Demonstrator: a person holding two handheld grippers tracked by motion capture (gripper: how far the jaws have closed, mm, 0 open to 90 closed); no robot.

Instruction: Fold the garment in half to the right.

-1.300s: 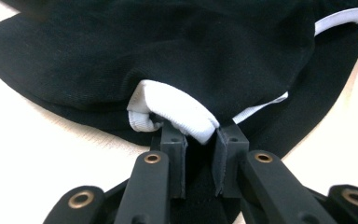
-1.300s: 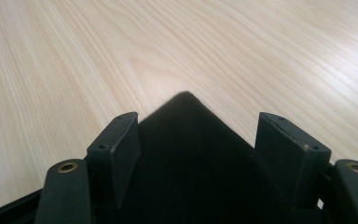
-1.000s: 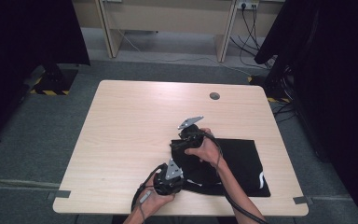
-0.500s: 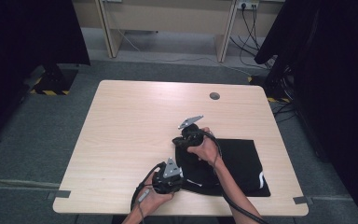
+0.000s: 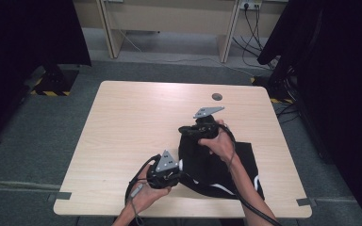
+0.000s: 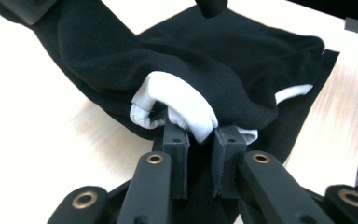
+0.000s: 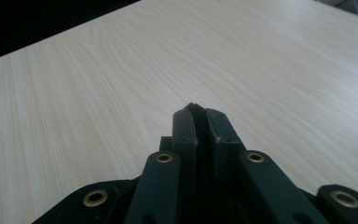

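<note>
The garment [image 6: 223,60] is soft black cloth, matt and faintly fuzzy; its white trim [image 6: 177,105] is a finer ribbed knit. The table [image 5: 136,127] is pale wood-look laminate, smooth with a low sheen and a straight grain. The left gripper [image 6: 200,140] is matt black plastic with brass-coloured rivets; the right gripper [image 7: 200,116] looks alike; each carries a dull grey plate [image 5: 209,111]. The floor [image 5: 37,141] is rough grey carpet.

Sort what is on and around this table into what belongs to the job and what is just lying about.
In the job:
black garment, with its white lining
left gripper, shut on the garment
right gripper, pinching its far edge

Lying about:
round grey cap in the table
cables on the floor
</note>
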